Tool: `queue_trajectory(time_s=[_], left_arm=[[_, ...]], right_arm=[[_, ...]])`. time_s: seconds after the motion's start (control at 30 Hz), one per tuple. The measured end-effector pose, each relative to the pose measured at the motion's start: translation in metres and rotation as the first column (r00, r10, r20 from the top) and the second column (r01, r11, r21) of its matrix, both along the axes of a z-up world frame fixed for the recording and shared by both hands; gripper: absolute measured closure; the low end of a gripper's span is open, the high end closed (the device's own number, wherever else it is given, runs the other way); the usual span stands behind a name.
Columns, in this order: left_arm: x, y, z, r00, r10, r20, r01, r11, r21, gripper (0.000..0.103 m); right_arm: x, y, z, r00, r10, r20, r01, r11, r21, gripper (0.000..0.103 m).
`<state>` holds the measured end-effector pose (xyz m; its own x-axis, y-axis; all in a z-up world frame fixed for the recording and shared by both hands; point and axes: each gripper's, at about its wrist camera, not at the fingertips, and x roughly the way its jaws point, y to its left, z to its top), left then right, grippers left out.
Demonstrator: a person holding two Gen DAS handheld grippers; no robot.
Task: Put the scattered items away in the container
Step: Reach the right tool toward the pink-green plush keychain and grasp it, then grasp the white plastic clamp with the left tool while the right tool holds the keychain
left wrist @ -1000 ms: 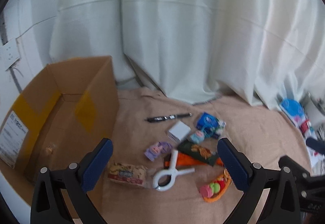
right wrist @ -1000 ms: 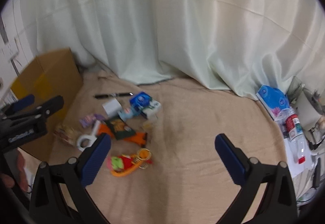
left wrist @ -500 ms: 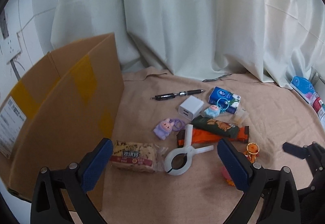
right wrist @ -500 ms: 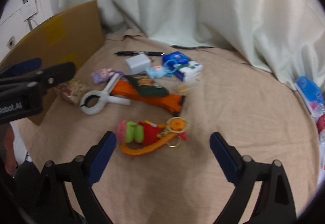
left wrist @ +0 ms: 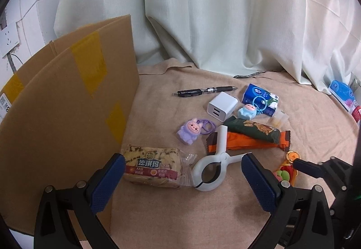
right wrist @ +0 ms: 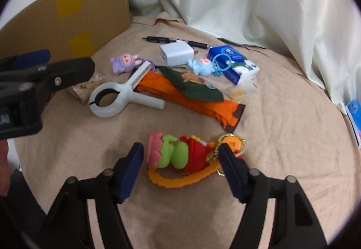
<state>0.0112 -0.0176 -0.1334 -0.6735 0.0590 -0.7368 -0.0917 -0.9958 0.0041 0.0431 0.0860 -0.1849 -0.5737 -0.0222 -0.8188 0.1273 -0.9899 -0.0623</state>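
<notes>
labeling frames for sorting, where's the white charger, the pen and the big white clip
white charger [left wrist: 222, 105], left wrist view, on its top face.
pen [left wrist: 204, 91], left wrist view, on the middle of its barrel.
big white clip [right wrist: 108, 100], right wrist view, on its ring near the hinge.

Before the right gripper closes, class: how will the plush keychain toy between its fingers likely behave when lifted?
The plush keychain toy looks soft, so it will probably squash under the open right gripper. Its orange strap and gold ring would likely dangle. It seems light and unlikely to roll.
</notes>
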Motion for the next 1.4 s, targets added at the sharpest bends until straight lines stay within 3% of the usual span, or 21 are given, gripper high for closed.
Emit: queue_trajectory(time_s=[0.27, 0.43, 0.53, 0.63, 0.83, 0.97, 1.07, 1.13, 1.17, 1.4], left_arm=[[-0.008, 0.009, -0.015, 0.997, -0.080, 0.011, 0.080, 0.997, 0.012, 0.000], [-0.019, 0.031, -0.022, 0.986, -0.168, 0.021, 0.169, 0.982, -0.081, 0.000], [-0.019, 0.047, -0.030, 0.974, -0.227, 0.025, 0.227, 0.956, -0.187, 0.000], [-0.017, 0.062, -0.041, 0.964, -0.264, 0.022, 0.256, 0.912, -0.321, 0.000], [-0.016, 0.082, -0.057, 0.944, -0.329, 0.034, 0.310, 0.845, -0.436, 0.000], [-0.024, 0.076, -0.055, 0.946, -0.320, 0.046, 0.314, 0.874, -0.372, 0.001], [-0.029, 0.071, -0.054, 0.945, -0.319, 0.071, 0.324, 0.893, -0.313, 0.015], [-0.029, 0.073, -0.055, 0.935, -0.344, 0.084, 0.354, 0.894, -0.276, 0.041], [-0.029, 0.073, -0.055, 0.930, -0.355, 0.095, 0.367, 0.898, -0.243, 0.045], [-0.032, 0.068, -0.055, 0.934, -0.337, 0.120, 0.354, 0.920, -0.167, 0.058]], right_arm=[[0.011, 0.023, 0.007, 0.999, -0.042, 0.019, 0.045, 0.990, -0.135, 0.041], [0.024, 0.045, 0.016, 0.993, -0.118, -0.013, 0.116, 0.985, -0.126, 0.041], [0.028, 0.056, 0.020, 0.989, -0.145, -0.018, 0.141, 0.976, -0.166, 0.041], [0.028, 0.060, 0.024, 0.987, -0.155, -0.032, 0.148, 0.975, -0.168, 0.041], [0.029, 0.064, 0.026, 0.988, -0.151, -0.042, 0.140, 0.972, -0.190, 0.041], [0.030, 0.068, 0.026, 0.987, -0.156, -0.044, 0.144, 0.969, -0.201, 0.041], [0.031, 0.069, 0.027, 0.986, -0.160, -0.045, 0.147, 0.966, -0.211, 0.041], [0.031, 0.070, 0.027, 0.985, -0.163, -0.049, 0.149, 0.964, -0.222, 0.041], [0.031, 0.071, 0.028, 0.985, -0.165, -0.051, 0.149, 0.963, -0.226, 0.041], [0.034, 0.070, 0.030, 0.984, -0.167, -0.062, 0.148, 0.961, -0.235, 0.041]])
